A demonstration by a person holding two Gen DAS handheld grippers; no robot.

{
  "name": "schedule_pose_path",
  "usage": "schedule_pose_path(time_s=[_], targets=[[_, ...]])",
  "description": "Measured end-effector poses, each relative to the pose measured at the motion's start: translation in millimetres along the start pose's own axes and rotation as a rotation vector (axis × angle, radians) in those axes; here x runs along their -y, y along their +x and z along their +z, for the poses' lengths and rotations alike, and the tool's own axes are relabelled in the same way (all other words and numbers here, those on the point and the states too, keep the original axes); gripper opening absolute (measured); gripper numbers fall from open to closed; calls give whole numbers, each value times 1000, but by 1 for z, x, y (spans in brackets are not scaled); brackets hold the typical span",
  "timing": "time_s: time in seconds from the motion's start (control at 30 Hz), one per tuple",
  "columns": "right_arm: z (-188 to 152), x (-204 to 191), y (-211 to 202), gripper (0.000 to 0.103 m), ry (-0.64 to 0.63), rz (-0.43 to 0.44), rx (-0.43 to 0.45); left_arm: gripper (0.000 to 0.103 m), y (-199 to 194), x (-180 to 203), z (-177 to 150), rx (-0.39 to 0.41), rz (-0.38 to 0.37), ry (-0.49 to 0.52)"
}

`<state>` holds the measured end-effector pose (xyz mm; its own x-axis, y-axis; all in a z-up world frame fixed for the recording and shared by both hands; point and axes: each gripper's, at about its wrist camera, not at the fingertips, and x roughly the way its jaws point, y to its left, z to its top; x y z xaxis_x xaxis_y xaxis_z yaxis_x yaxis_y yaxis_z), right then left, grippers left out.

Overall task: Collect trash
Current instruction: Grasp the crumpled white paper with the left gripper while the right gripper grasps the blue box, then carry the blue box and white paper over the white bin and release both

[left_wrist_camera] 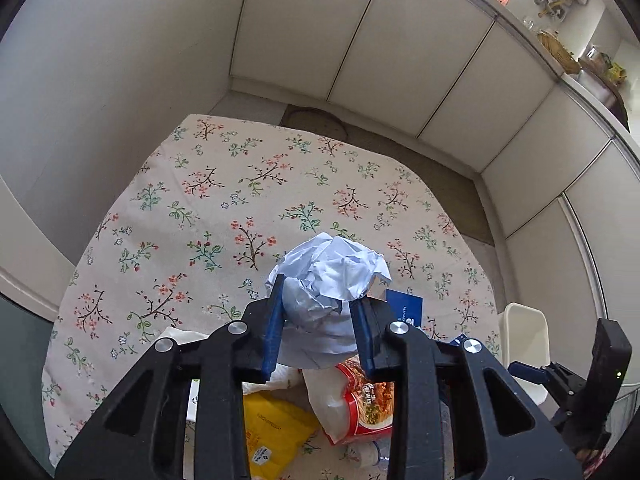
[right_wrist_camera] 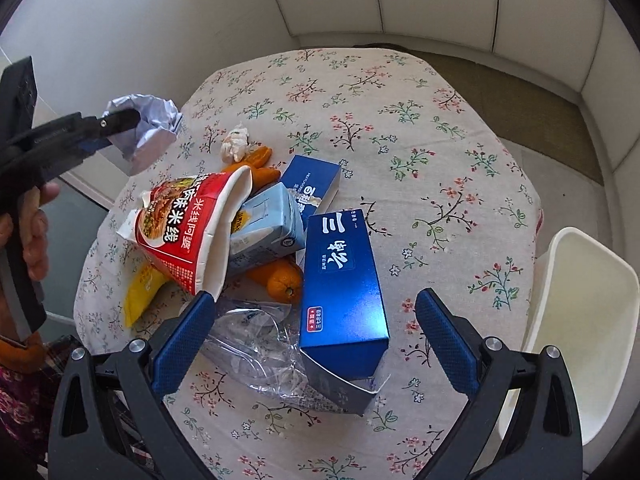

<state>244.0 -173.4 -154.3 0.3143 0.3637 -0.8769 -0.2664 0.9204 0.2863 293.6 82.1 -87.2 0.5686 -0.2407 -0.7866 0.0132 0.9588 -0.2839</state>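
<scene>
My left gripper point(left_wrist_camera: 318, 292) is shut on a crumpled ball of white paper point(left_wrist_camera: 332, 280), with both blue pads pressing into its sides. In the right wrist view the paper ball point(right_wrist_camera: 154, 128) hangs in the left gripper point(right_wrist_camera: 116, 124) above the table's left edge. My right gripper point(right_wrist_camera: 316, 298) is open and hovers over a long blue box point(right_wrist_camera: 340, 280) and a clear plastic wrapper point(right_wrist_camera: 248, 340), touching neither. The rest of the trash lies in a heap: a red noodle cup point(right_wrist_camera: 176, 232), a pale blue carton point(right_wrist_camera: 268, 224), an orange point(right_wrist_camera: 284, 284) and a yellow packet point(right_wrist_camera: 140, 292).
A floral cloth point(right_wrist_camera: 420, 140) covers the table. A white bin point(right_wrist_camera: 580, 320) stands at the table's right edge. A smaller blue box point(right_wrist_camera: 312, 184), orange peel point(right_wrist_camera: 260, 160) and a tissue wad point(right_wrist_camera: 236, 142) lie behind the heap. White cabinets point(left_wrist_camera: 400, 40) line the far wall.
</scene>
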Motion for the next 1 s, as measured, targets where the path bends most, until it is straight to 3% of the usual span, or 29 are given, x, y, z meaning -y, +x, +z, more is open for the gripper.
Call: schedule_pose_path(time_s=[0.07,0.1,0.2,0.43,0.73,1.0], targets=[[-1,-3,4,91,-17,-19,6,29,-3,3,-2,3,-9,10],[-1,-3,7,76,-24,-26,5,29,-4,4,-2,3,-10,16],[-1,-2,14,45,-20,-28,-31,29,-4,6,-3,4,-9,27],[-1,9,8,40,31,-41,-8,29,-4,12,-4,14,-23,24],[-2,25,-35,40,78,-95,120,29,-13,40,-3,48,-74,44],[-17,80,-80,40,227,-281,242,29,-17,88,-10,58,-151,93]])
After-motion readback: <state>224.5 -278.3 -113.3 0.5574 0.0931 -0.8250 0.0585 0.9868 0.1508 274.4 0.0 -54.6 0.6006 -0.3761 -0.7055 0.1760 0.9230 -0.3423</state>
